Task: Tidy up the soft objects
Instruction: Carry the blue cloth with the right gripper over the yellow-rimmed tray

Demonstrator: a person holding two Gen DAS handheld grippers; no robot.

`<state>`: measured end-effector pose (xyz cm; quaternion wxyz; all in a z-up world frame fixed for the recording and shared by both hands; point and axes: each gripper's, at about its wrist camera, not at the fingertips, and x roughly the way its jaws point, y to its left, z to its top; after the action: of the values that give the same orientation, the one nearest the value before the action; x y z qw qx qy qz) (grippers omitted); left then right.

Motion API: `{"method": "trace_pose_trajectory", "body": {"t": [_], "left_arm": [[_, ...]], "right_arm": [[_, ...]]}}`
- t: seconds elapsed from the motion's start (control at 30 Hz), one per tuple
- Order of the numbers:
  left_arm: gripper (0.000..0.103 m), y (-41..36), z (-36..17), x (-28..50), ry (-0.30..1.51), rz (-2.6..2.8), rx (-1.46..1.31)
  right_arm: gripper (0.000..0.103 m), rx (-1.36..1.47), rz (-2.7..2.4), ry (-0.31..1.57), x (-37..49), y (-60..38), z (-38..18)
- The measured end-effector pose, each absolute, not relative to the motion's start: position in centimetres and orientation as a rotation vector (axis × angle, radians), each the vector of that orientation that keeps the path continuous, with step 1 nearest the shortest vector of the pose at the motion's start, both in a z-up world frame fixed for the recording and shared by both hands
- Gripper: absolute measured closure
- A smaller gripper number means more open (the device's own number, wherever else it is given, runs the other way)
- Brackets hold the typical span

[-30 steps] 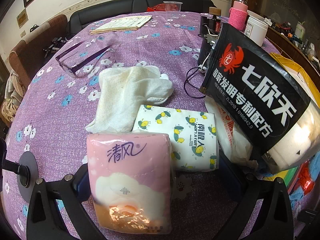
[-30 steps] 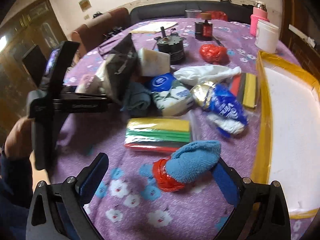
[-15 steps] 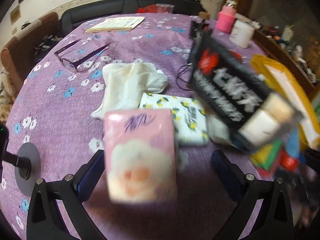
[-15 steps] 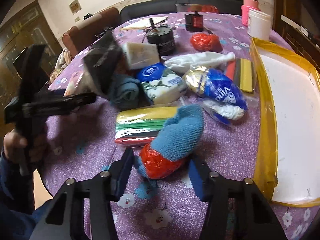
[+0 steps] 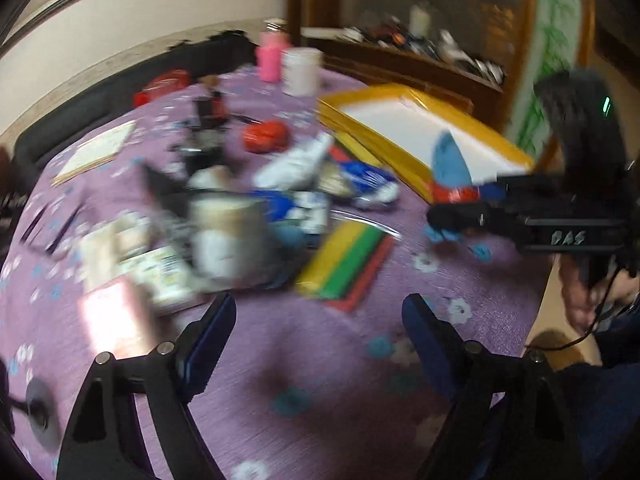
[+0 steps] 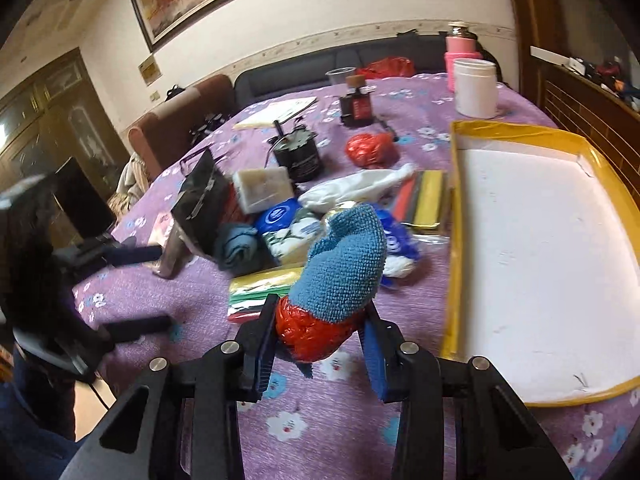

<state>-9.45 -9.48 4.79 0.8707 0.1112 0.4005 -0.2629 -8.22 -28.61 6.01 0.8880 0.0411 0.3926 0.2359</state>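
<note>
A right gripper (image 6: 318,346) with blue-padded black fingers (image 6: 262,354) is closed on a bundle of fuzzy blue cloth wrapped at its base in crinkled red plastic (image 6: 336,280). The red end sits squeezed between the two pads, and the blue end sticks up and forward past the fingertips, lifted above the purple flowered surface (image 6: 320,424). Just to its right lies a shallow yellow-rimmed tray with a white floor (image 6: 454,264). Behind the bundle, a heap of soft packets rests on the surface, among them a stack of yellow, green and red cloths in clear wrap (image 6: 256,290) and a rolled blue towel (image 6: 236,246).

In the blurred left view, the left gripper (image 5: 318,338) has its fingers spread wide with only bare cloth-covered surface between them; a pink tissue pack (image 5: 114,322) lies just beside its left finger
</note>
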Motion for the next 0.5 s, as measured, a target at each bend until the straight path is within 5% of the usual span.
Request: {"method": "trace_pose_trajectory", "body": {"t": [0.23, 0.37, 0.5], "left_arm": [[0.020, -13.0, 2.3, -6.0, 0.931, -0.580, 0.296], [0.042, -13.9, 0.6, -3.9, 1.002, -0.551, 0.311], [0.052, -14.3, 0.5, -3.6, 0.999, -0.529, 0.292]], "right_arm": [[0.061, 0.112, 0.485, 0.787, -9.0, -30.6, 6.4], [0.061, 0.139, 0.484, 0.781, -9.1, -31.5, 6.2], [0.061, 0.145, 0.479, 0.769, -9.5, -32.2, 6.4]]}}
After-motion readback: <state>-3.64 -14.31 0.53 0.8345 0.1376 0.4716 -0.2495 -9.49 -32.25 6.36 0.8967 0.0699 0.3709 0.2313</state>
